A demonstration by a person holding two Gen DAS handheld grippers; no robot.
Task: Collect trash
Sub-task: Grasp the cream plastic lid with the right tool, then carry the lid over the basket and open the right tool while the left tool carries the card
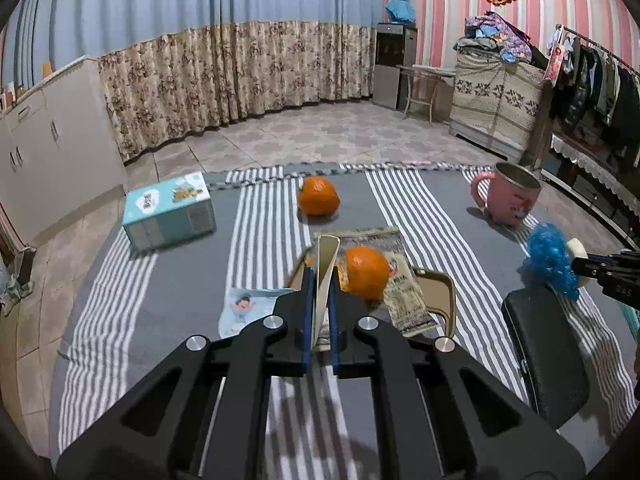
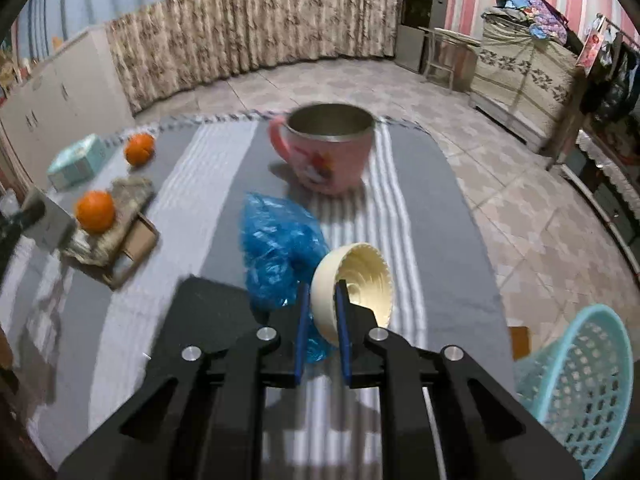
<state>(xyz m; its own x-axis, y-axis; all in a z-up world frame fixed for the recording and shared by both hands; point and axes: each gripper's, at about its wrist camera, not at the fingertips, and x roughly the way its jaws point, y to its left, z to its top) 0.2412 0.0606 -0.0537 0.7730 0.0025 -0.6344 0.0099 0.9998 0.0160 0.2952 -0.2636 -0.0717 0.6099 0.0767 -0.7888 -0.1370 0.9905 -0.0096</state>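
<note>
Right gripper [image 2: 322, 312], nearest the lens, is clamped on the rim of a cream paper cup [image 2: 352, 288], mouth facing right-forward; blue plastic bag [image 2: 280, 248] bunched against its left side. Light-blue mesh basket [image 2: 580, 392] lies low and to the right, off the table edge [image 2: 480, 240], so the right hand is the nearer one. Judged next move: swing right; path looks unobstructed. Left gripper [image 1: 320, 280] pinches a white paper strip [image 1: 326, 268] upright, just before an orange [image 1: 366, 268] resting on a printed wrapper [image 1: 404, 304].
</note>
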